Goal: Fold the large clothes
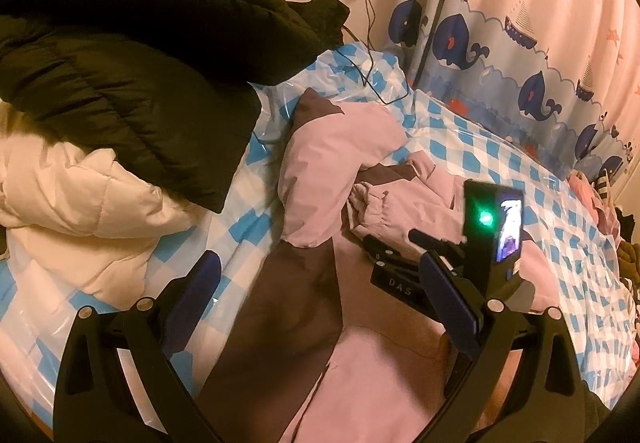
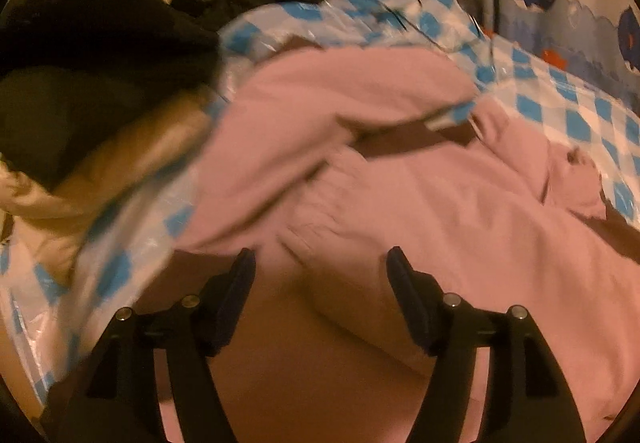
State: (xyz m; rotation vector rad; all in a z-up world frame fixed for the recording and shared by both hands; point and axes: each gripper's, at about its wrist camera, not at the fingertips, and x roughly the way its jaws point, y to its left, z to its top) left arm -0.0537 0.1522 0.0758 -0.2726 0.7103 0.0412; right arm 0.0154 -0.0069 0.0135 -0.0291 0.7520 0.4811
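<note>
Pink jacket point(image 1: 340, 147) lies crumpled mid-bed, sleeve bunched at 1 o'clock, folding barely begun w/ most left, left hand-held gripper point(image 1: 320, 291) & right hand-held gripper point(image 2: 320, 275) both wide, holding nothing.

Our left gripper point(image 1: 320, 295) has black forked arms, silver pivot screws and dark blue pads point(image 1: 450, 299). Our right gripper point(image 2: 320, 283) matches; its body point(image 1: 494, 227) shows a green light, a small screen and "DAS" lettering.
</note>
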